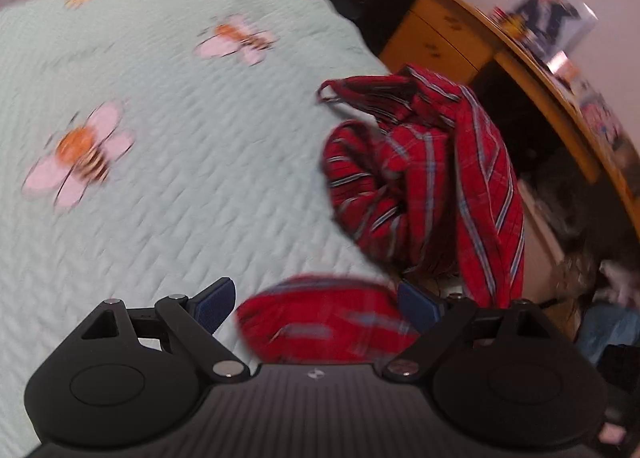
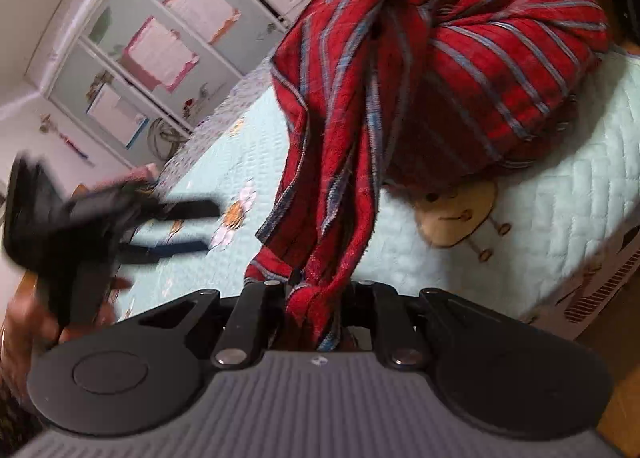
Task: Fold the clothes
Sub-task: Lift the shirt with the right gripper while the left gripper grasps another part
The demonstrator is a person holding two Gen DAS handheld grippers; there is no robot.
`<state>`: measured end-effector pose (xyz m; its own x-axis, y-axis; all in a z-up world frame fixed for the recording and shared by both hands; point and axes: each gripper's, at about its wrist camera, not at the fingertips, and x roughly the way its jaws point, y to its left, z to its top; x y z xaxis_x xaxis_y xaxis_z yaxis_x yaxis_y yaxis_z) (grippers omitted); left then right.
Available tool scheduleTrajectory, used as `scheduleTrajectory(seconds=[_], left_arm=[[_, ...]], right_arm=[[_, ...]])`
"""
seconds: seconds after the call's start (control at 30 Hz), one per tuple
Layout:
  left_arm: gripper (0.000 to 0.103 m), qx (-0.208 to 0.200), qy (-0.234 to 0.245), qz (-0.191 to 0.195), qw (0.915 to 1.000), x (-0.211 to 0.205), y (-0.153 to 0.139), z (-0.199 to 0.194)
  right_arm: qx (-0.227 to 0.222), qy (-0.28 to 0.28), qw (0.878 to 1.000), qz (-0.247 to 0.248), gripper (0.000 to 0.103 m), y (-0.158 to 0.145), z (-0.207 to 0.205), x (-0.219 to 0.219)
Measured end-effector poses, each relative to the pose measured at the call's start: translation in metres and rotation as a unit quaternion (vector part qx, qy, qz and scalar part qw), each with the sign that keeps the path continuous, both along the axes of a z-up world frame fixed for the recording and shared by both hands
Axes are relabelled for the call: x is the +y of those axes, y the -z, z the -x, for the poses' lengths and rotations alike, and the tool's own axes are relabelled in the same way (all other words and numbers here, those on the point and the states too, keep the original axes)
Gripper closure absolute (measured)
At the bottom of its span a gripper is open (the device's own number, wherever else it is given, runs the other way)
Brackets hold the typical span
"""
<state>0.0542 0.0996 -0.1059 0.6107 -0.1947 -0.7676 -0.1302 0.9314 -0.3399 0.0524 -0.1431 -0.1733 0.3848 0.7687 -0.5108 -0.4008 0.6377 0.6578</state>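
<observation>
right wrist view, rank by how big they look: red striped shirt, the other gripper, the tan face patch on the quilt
1. Red striped shirt, by far the largest, though it hangs close to the camera.
2. Other gripper, blurred at the left edge.
3. Tan face patch, partly hidden under the shirt.

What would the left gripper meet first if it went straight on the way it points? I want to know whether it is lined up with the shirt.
Probably the red striped shirt, a blurred fold of which lies between the open left gripper fingers; depth is unclear.
</observation>
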Motion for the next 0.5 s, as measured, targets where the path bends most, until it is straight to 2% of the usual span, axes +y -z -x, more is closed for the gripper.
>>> scheduleTrajectory(seconds=[0.13,0.37,0.5], left_arm=[[0.012,-0.012,0.033,-0.002,0.9994,-0.025,-0.005,-0.023],[0.012,-0.015,0.043,-0.023,0.9987,-0.041,-0.011,-0.046],[0.012,-0.020,0.027,0.018,0.9993,-0.030,-0.010,-0.044]], right_arm=[[-0.019,-0.013,1.000,0.010,0.088,-0.007,0.009,0.009],[-0.024,-0.010,1.000,0.009,0.088,-0.010,0.015,0.004],[-0.014,-0.006,1.000,0.001,0.088,-0.004,0.015,-0.001]])
